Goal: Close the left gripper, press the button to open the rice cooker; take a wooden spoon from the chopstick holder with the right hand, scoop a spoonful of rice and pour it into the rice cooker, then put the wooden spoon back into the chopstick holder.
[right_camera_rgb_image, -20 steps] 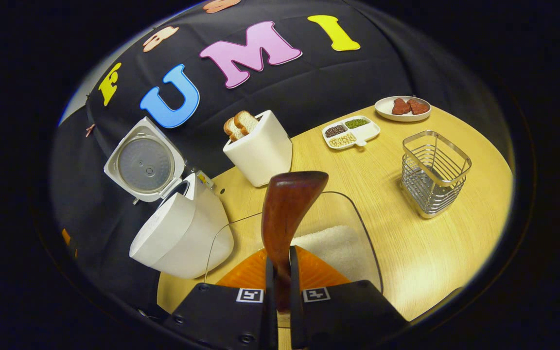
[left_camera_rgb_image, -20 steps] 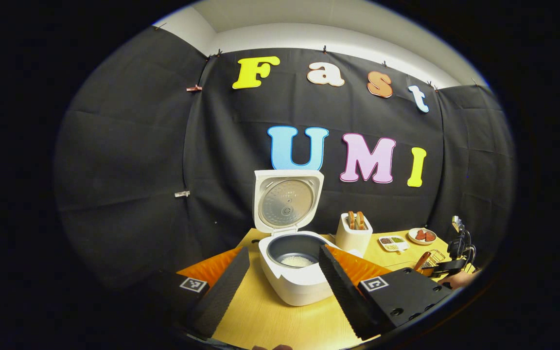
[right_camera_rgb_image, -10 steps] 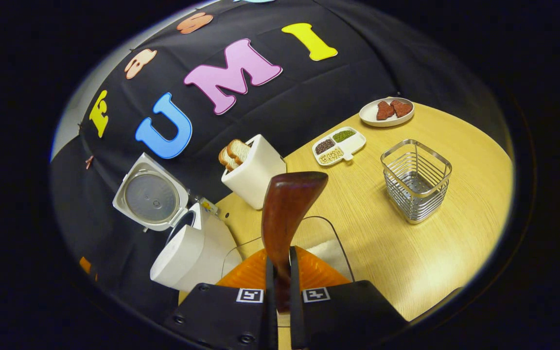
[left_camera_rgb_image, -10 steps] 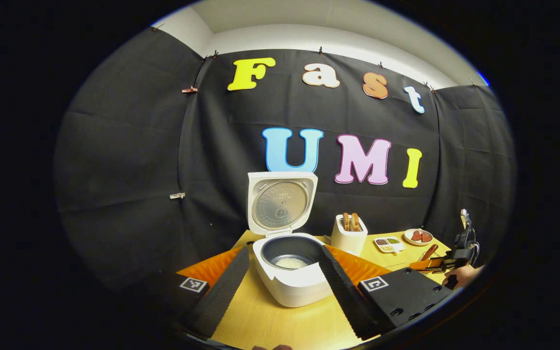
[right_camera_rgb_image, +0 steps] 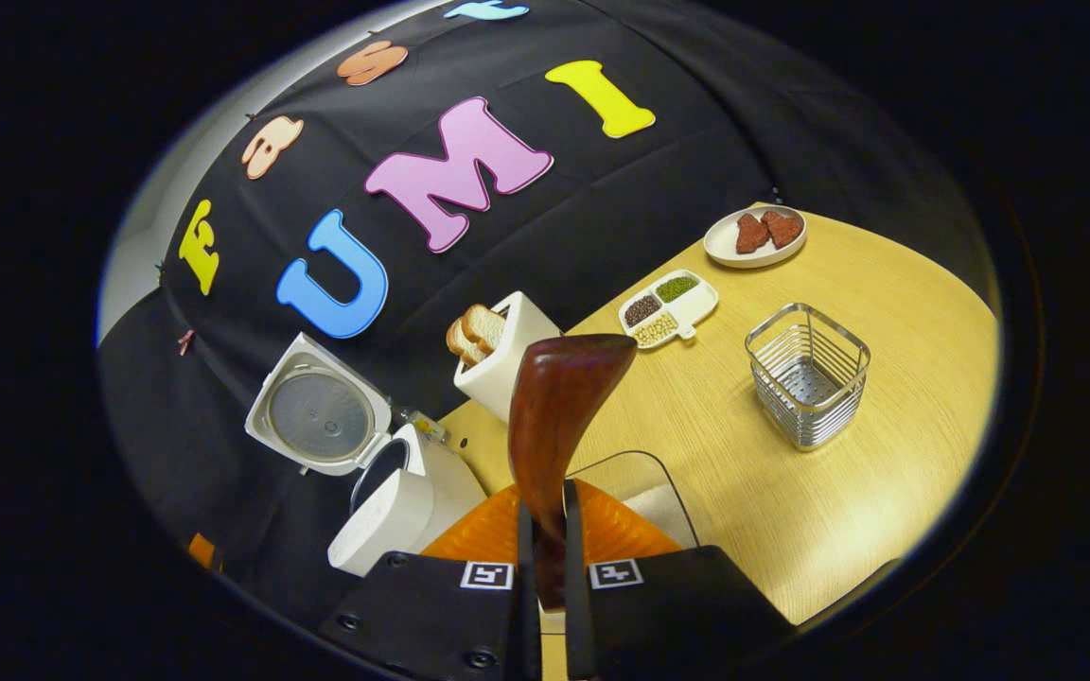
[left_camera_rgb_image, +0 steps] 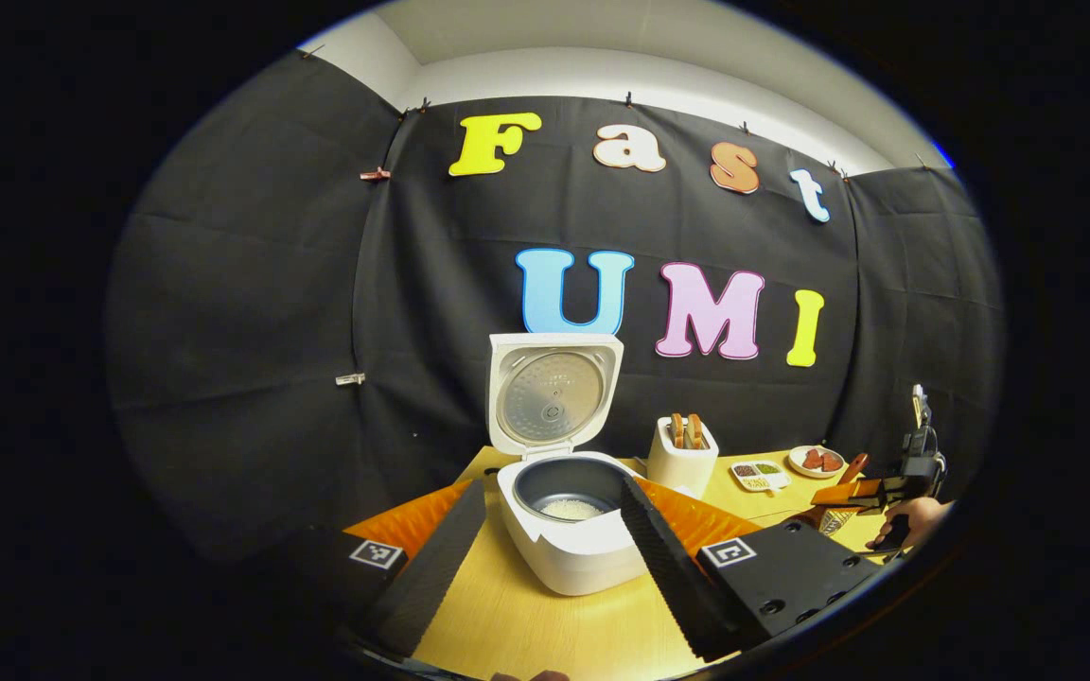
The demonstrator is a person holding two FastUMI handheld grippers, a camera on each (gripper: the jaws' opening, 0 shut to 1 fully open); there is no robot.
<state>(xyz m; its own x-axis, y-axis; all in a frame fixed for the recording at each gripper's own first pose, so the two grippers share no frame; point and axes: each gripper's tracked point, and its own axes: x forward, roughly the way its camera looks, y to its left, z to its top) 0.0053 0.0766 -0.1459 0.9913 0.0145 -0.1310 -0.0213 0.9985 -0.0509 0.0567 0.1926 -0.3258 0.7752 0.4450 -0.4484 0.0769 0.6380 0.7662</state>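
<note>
Right gripper view: fingers (right_camera_rgb_image: 545, 530) clamp dark glossy wooden spoon (right_camera_rgb_image: 559, 407) (left fingers (left_camera_rgb_image: 545, 539) spread apart).

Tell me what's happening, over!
Right gripper shut on wooden spoon. Left gripper open, idle. Rice cooker open, rice inside. Chopstick holder ahead, path looks clear.

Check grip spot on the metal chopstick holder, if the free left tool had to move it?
Likely the top rim of the metal chopstick holder, from above: it stands upright with an open, empty square mouth, so one finger can go inside a wire wall, one outside. The left tool is open.
</note>
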